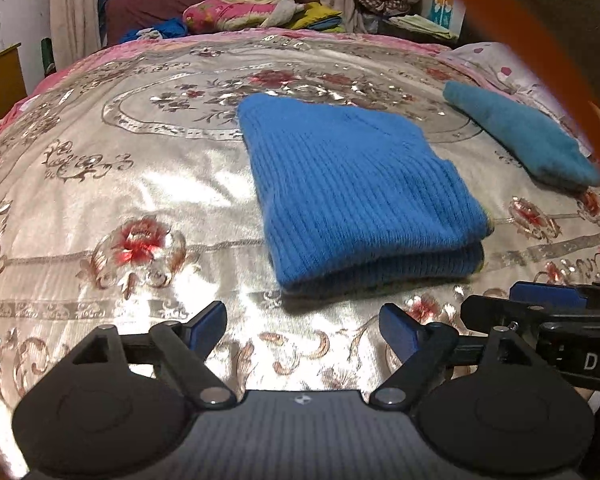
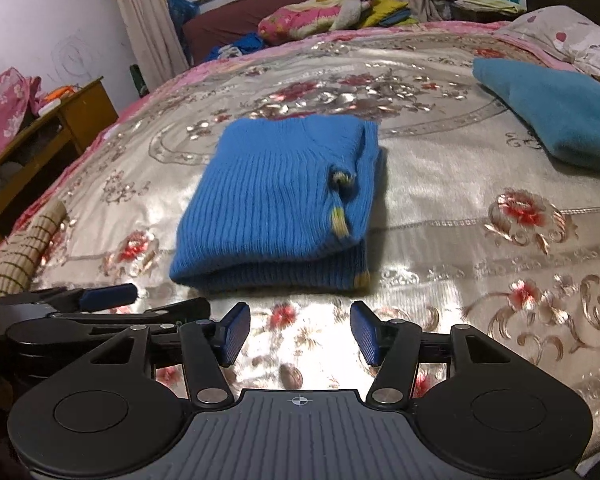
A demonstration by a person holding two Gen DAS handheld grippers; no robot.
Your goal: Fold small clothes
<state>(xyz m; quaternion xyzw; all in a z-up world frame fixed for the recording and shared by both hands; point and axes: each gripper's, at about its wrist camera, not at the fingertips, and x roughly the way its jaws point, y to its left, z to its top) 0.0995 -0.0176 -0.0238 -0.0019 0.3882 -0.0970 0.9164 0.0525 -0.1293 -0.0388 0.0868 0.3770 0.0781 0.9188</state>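
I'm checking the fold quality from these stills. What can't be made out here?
- Folded blue ribbed knit sweater: its underside and inner layers are hidden by its top layer, both views.
- Teal fleece garment: cut off by the right wrist view's right edge.
- Blurred orange strap, left wrist view: too close to identify.

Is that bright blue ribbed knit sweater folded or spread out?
Folded: the bright blue ribbed knit sweater lies as a compact rectangle, layers stacked at its near edge.

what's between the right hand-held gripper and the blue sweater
Nothing visible: only bare bedspread lies between the open right hand-held gripper and the folded blue sweater. The teal garment lies off to the right.
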